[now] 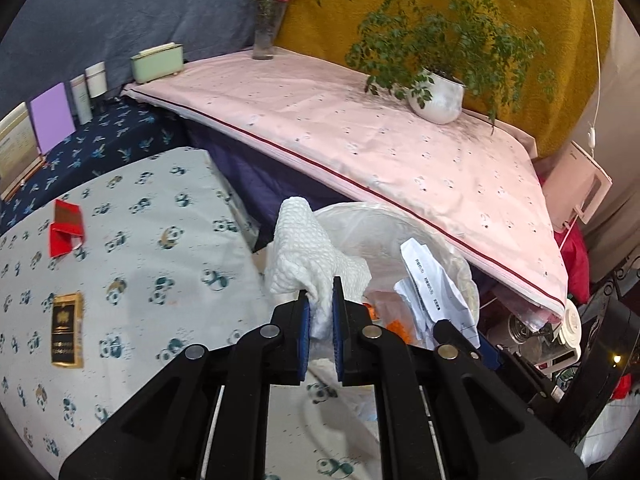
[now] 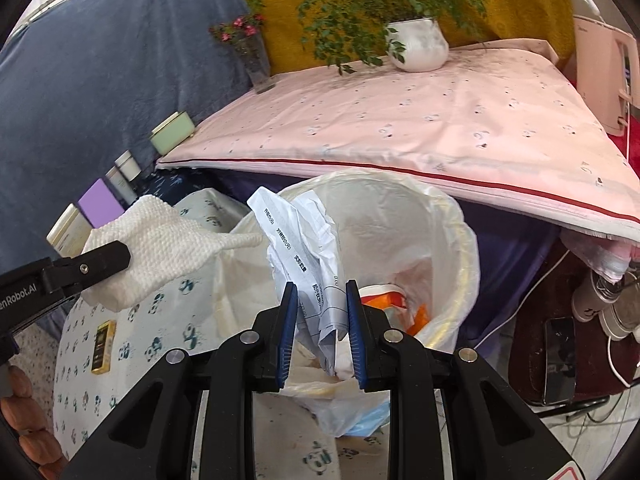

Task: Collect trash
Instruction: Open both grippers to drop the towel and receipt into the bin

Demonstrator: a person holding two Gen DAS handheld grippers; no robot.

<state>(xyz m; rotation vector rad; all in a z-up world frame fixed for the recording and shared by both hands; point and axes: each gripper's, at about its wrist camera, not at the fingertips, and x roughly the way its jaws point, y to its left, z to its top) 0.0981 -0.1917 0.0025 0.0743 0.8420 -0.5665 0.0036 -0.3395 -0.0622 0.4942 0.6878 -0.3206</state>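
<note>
My left gripper (image 1: pixel 320 300) is shut on a white paper towel (image 1: pixel 308 252), held beside the near left rim of the bag-lined trash bin (image 1: pixel 400 220). The towel also shows in the right wrist view (image 2: pixel 160 248), left of the bin (image 2: pixel 460 240). My right gripper (image 2: pixel 322 312) holds a crumpled printed paper (image 2: pixel 304 248) between its fingers over the bin's opening; the jaws look partly apart. The paper shows in the left wrist view (image 1: pixel 432 284). Orange and white trash (image 2: pixel 384 300) lies inside the bin. A red wrapper (image 1: pixel 66 228) and a black-gold box (image 1: pixel 67 330) lie on the panda cloth.
A panda-print table (image 1: pixel 140 280) is to the left of the bin. A pink-covered surface (image 1: pixel 360 140) behind holds a potted plant (image 1: pixel 436 96), a flower vase (image 1: pixel 264 36) and a green box (image 1: pixel 158 62). Bottles and cards (image 1: pixel 52 116) stand far left. Clutter and cables (image 2: pixel 580 320) lie to the right.
</note>
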